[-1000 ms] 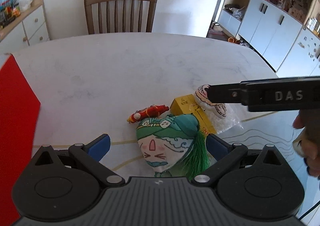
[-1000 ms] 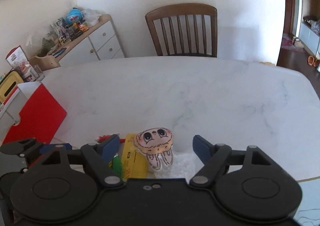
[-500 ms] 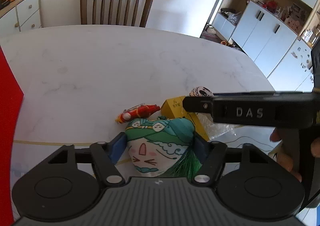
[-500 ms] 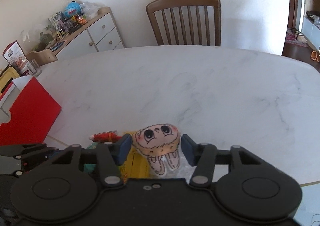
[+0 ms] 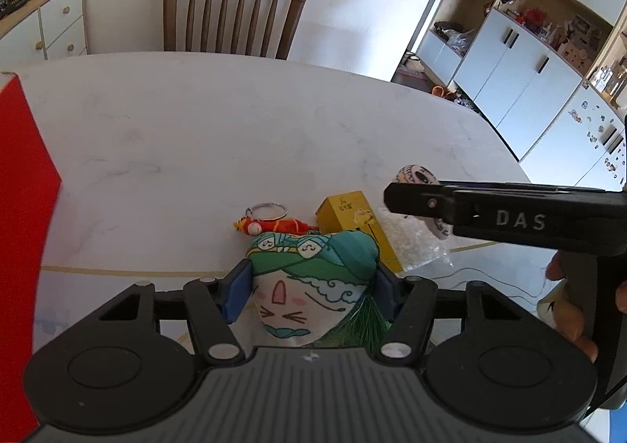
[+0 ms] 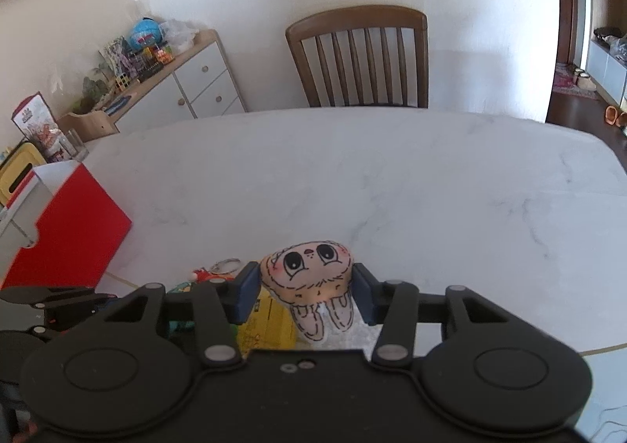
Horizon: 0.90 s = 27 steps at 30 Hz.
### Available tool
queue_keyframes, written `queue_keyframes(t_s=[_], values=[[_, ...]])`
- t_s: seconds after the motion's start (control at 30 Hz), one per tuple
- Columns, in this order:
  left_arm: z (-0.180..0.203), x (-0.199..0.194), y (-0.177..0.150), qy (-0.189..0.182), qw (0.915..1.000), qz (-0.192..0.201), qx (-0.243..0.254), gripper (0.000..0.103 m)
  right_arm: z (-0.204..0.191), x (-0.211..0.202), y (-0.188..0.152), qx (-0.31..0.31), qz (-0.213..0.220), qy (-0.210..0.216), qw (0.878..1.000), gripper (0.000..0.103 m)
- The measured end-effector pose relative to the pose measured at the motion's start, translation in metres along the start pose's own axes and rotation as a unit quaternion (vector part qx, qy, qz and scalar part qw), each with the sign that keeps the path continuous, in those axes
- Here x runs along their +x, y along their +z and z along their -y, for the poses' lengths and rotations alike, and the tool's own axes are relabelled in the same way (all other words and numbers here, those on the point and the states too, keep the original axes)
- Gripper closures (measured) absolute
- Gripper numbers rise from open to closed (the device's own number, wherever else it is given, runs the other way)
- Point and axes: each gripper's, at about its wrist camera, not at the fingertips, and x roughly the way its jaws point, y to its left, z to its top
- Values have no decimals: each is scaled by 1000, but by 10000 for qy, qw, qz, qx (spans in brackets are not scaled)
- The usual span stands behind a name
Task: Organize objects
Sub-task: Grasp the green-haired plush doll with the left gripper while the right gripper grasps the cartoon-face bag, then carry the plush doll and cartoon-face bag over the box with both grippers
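A green-haired plush doll (image 5: 309,266) with a squinting face lies on the white table (image 5: 235,129). My left gripper (image 5: 311,294) has the doll between its closing jaws, and the blue pads (image 5: 235,294) press its sides. In the right wrist view a beige bunny plush (image 6: 309,270) sits between the closing jaws of my right gripper (image 6: 305,296), both pads against its head. Its ears hang down onto a clear plastic bag (image 5: 415,243). The right gripper also crosses the left wrist view as a black bar, hiding most of the bunny.
A yellow box (image 5: 345,216) and a red fish keychain (image 5: 274,225) lie just beyond the doll. A red box (image 6: 70,239) stands at the table's left edge. A wooden chair (image 6: 360,55) is at the far side. A hand (image 5: 568,306) holds the right gripper.
Both grippers' jaws came in from wide apart to touch the sides of their plush toys. The left wrist view tilted slightly, and the keychain's ring now shows.
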Motion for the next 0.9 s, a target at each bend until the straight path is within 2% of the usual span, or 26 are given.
queue_keyframes(t_s=[0.2,0.63,0.9], values=[[5,-25,-3,58,9999,69,145,41,-7,-30,0,-110,95,54,9999,55],[5,-95,-6,-8,9998,154,104,41,-45,-94,-15,-507,159,161,9985,55],[-6,-139,-10,42,9998,190,98,41,-80,-125,-27,-842,146,15,9963,55]])
